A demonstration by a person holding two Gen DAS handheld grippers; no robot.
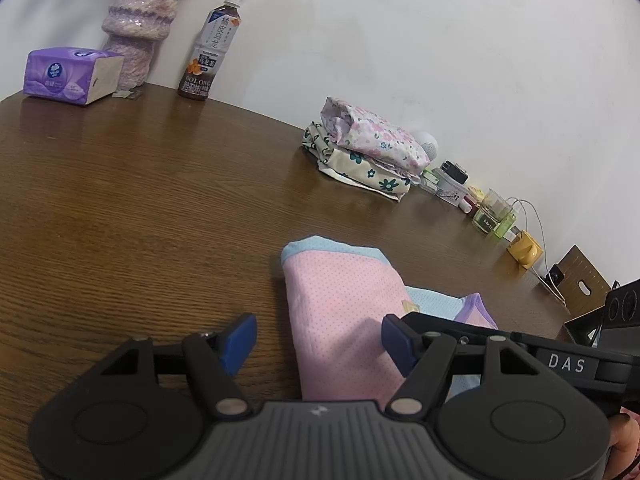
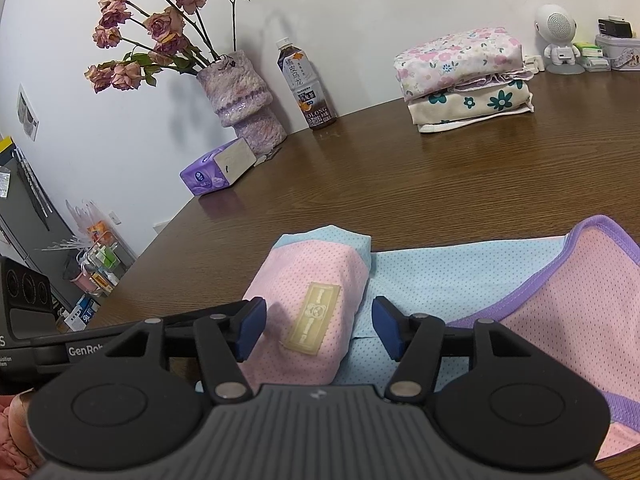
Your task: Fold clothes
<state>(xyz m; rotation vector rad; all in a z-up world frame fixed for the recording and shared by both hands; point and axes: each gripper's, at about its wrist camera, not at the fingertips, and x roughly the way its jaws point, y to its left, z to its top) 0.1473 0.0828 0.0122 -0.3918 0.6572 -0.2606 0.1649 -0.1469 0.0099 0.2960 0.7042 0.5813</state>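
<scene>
Left wrist view: left gripper [image 1: 318, 342] hangs low over the brown wooden table [image 1: 140, 200], jaws apart, nothing pinched. Between the blue pads [image 1: 240, 342] lies the pink folded part [image 1: 340, 312] of the garment, w/ a light-blue band at its far end; the pads do not press on it. To its right a bit of light-blue mesh and a purple hem show, partly hidden behind the right finger. Farther back, near the wall, sits a stack of folded floral clothes [image 1: 368, 148]. At far left stand a purple tissue pack [image 1: 68, 74], a fuzzy lilac vase [image 1: 140, 20] and an oolong tea bottle [image 1: 210, 48].

Right wrist view: right gripper [image 2: 318, 330] also has jaws apart and holds nothing. Pink folded part [image 2: 316, 304], w/ a beige label on top, lies between the fingers, just beside the left pad; I cannot tell if it touches. Light-blue mesh layer [image 2: 460, 276] spreads flat on the table to the right, and a pink flap w/ purple hem [image 2: 580, 312] lies over it. Floral stack [image 2: 468, 76] is well apart at the back, next to a small white speaker figure [image 2: 558, 36]. Vase w/ dried roses [image 2: 244, 96], bottle [image 2: 306, 84] and tissue pack [image 2: 218, 168] stand at back left.
</scene>
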